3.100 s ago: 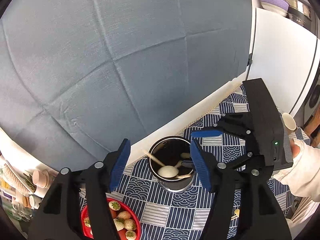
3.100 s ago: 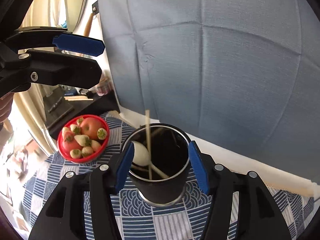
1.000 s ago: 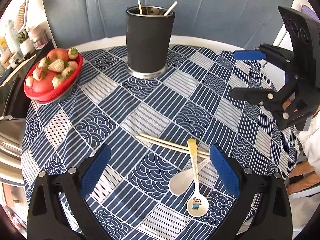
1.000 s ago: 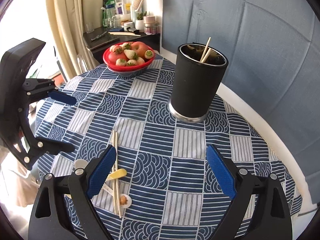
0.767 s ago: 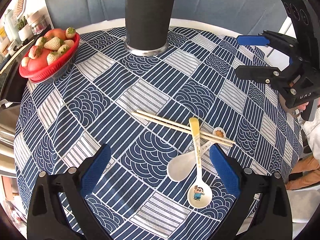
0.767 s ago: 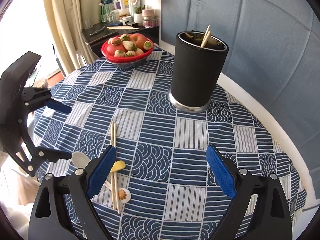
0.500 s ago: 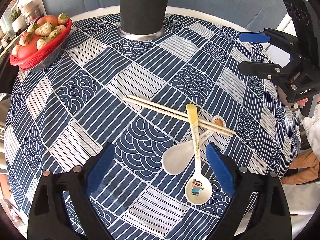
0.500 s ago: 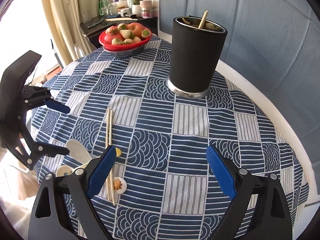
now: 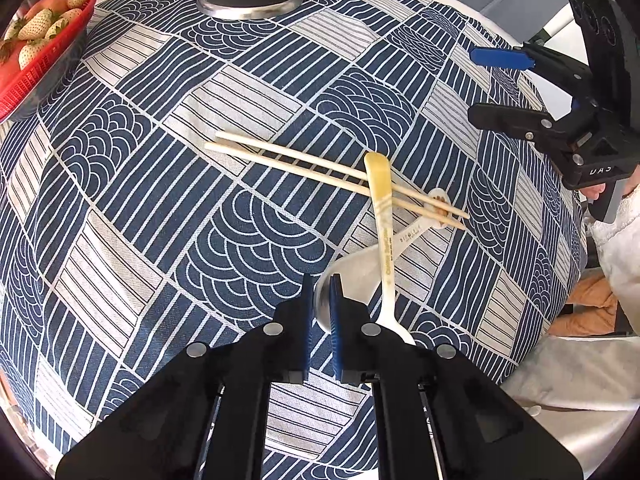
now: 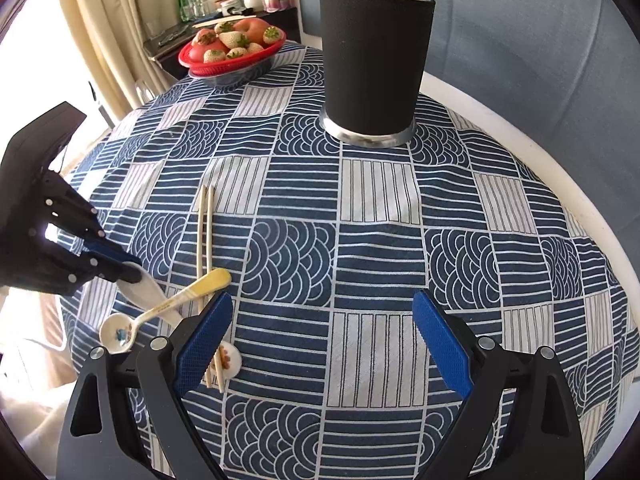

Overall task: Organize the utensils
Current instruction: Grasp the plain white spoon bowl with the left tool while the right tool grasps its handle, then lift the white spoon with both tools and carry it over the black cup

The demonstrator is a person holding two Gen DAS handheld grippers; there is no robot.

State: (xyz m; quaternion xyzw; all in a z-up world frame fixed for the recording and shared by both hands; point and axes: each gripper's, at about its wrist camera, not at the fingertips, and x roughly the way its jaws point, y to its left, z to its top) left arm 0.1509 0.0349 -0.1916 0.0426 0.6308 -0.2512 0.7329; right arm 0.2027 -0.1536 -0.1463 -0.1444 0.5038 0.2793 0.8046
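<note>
Left gripper [image 9: 320,304]: jaws pinching the white spoon [image 9: 352,276] bowl's rim.
Right gripper [image 10: 320,336]: hovering, jaws gaping wide, gripping nothing.

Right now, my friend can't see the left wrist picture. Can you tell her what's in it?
The left gripper is closed on the bowl of a white spoon on a blue patterned tablecloth. A yellow-handled spoon lies across two chopsticks, with the right gripper open nearby.
</note>
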